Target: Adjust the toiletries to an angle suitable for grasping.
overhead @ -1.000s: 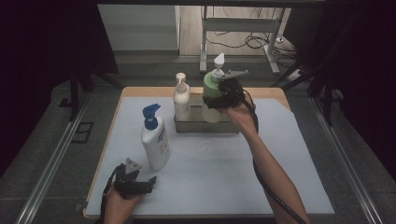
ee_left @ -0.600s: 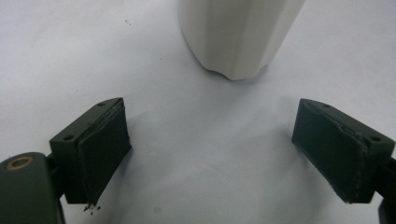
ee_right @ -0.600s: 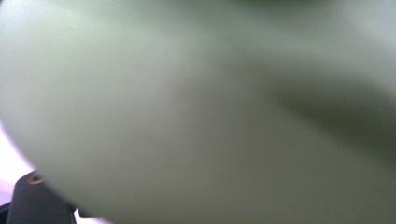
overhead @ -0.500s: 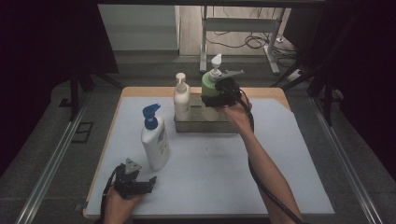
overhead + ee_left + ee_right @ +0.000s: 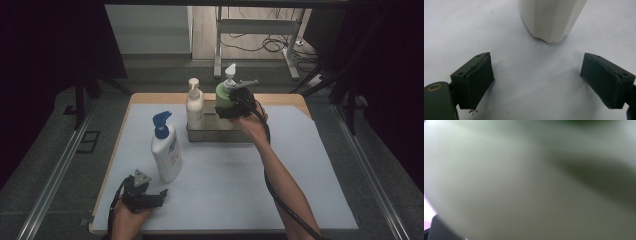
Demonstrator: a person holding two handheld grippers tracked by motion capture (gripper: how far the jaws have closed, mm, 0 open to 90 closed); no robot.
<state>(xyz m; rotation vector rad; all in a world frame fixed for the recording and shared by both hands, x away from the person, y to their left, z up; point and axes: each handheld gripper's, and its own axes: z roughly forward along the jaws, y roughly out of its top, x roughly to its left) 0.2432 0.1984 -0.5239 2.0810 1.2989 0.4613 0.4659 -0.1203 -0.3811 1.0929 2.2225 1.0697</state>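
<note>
Right gripper (image 5: 235,102) pressed against green bottle (image 5: 223,96) at far tray (image 5: 220,134); grip hidden, blurred close up. Left gripper (image 5: 544,80) spread wide, empty, near white bottle (image 5: 552,18).

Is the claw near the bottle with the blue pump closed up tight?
No, the left claw is wide open, with bare white table between its two black pads and the white bottle standing ahead of them.
</note>
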